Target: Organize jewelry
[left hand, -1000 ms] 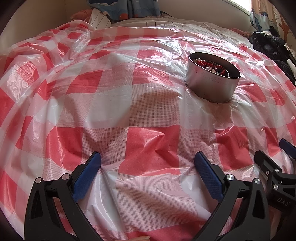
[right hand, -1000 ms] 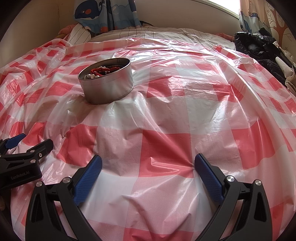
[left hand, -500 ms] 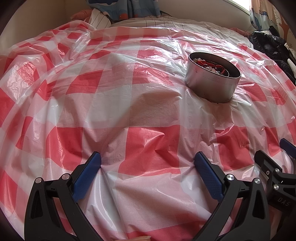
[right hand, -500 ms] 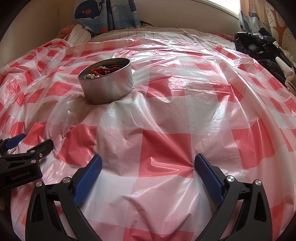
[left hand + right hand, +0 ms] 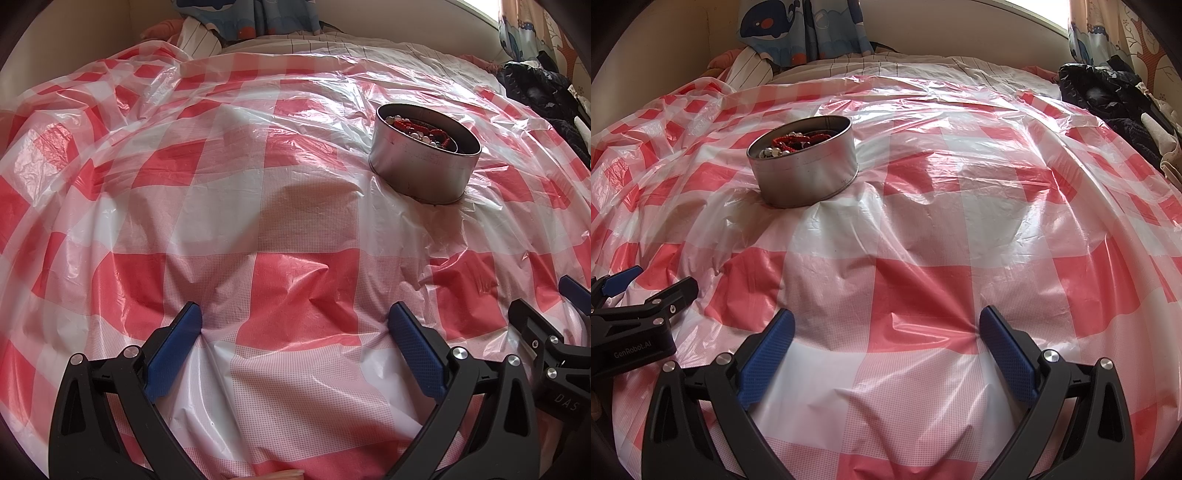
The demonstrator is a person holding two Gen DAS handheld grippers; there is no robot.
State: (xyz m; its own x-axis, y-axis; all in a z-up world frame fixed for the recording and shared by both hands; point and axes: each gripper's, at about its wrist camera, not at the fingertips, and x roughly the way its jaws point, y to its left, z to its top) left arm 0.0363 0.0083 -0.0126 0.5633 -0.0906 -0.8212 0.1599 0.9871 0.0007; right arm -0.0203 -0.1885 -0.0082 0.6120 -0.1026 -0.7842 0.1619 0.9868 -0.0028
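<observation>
Item: round metal tin (image 5: 424,162), open-topped, standing upright on a bed under a red-and-white checked plastic sheet (image 5: 288,229).

Contents: jewelry (image 5: 790,142), red beaded strands and pale round beads heaped inside the tin; no piece seen on the sheet outside the tin.

Left claw (image 5: 295,334): jaws wide apart, empty, low over the sheet. Tin lies ahead and to its right.

Right claw (image 5: 886,338): jaws wide apart, empty, low over the sheet. Tin lies ahead and to its left.

Governing relation: tin sits forward of and between the two claws, which rest side by side; neither looks clearly nearer. Tin being round, no long axis dictates approach.

Background: dark clothing (image 5: 1108,92) well to the tin's right; whale-print fabric (image 5: 801,29) beyond the tin.
</observation>
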